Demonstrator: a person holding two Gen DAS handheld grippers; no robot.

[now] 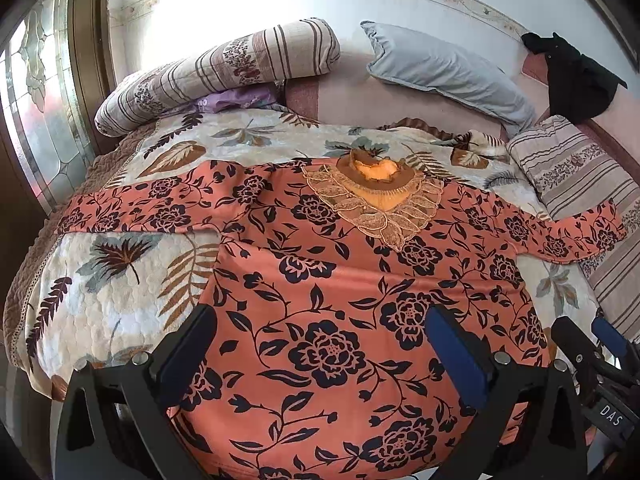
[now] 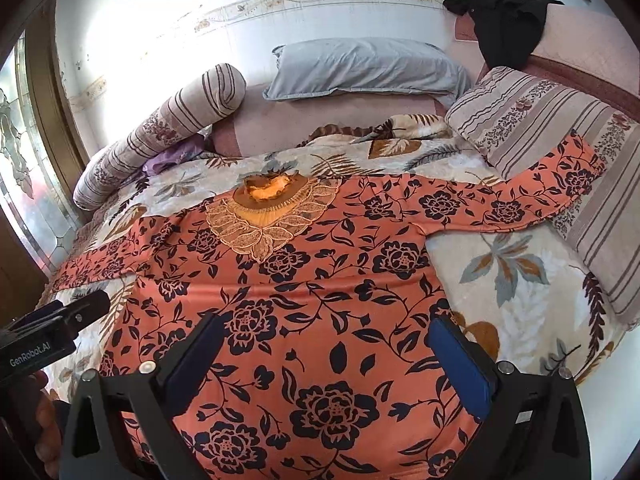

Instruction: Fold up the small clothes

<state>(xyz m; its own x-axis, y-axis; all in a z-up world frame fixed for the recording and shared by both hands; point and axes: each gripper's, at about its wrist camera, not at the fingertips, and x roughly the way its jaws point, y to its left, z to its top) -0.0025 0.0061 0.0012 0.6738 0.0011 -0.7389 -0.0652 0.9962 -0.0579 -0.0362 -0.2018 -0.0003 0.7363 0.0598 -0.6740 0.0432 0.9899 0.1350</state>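
An orange top with a dark flower print (image 1: 328,280) (image 2: 312,300) lies flat and face up on the bed, both sleeves spread out, its lace collar (image 1: 376,200) (image 2: 272,216) at the far end. The left sleeve (image 1: 136,208) reaches toward the window; the right sleeve (image 2: 520,200) rests against a striped pillow. My left gripper (image 1: 324,344) hovers open over the top's lower left part, nothing between its fingers. My right gripper (image 2: 328,352) hovers open over the lower right part, also holding nothing. Each gripper shows at the edge of the other's view.
A leaf-print quilt (image 1: 120,272) (image 2: 520,280) covers the bed. A striped bolster (image 1: 216,72) (image 2: 160,132) and grey pillow (image 1: 448,68) (image 2: 368,68) lie at the head, a striped pillow (image 2: 560,152) at the right, dark clothing (image 2: 508,28) on the headboard. A window (image 1: 36,112) is at left.
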